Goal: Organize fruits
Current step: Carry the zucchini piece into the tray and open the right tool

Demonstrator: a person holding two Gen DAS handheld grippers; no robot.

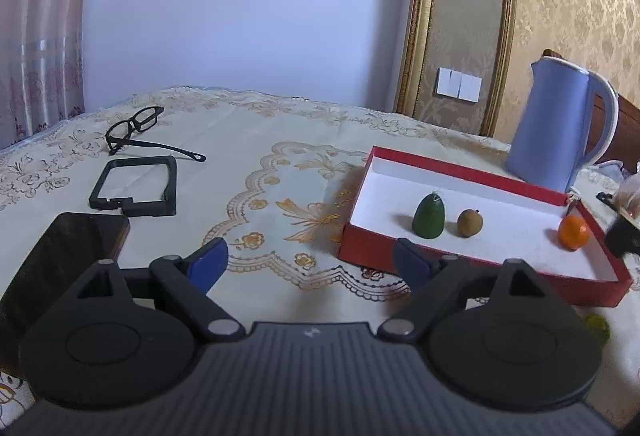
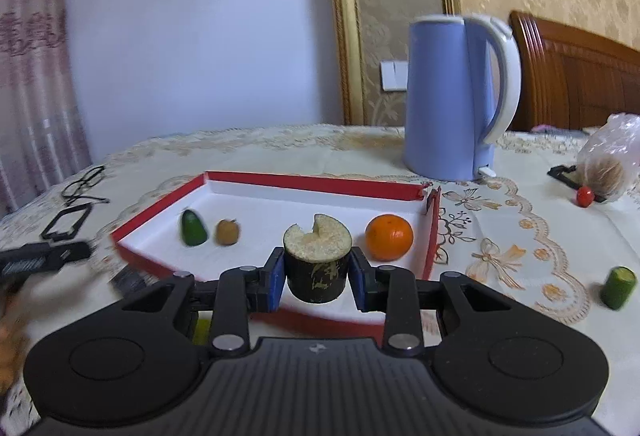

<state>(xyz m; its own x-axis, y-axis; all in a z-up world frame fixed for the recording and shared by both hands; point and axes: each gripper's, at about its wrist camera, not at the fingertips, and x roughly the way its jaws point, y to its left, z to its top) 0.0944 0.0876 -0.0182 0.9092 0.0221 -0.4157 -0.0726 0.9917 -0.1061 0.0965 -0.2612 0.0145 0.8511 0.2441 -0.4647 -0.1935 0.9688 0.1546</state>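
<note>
avocado [image 1: 429,217] left of kiwi [image 1: 470,223] in box [image 1: 460,172], kettle [image 1: 556,124] behind

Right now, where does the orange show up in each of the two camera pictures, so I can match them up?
Left wrist view: the orange sits far right, in the near right corner of the red box.
Right wrist view: the orange sits just right of centre, inside the red box, right of the dark cut fruit piece clamped in the right gripper.
Shared landmark: the blue kettle behind the box.
</note>
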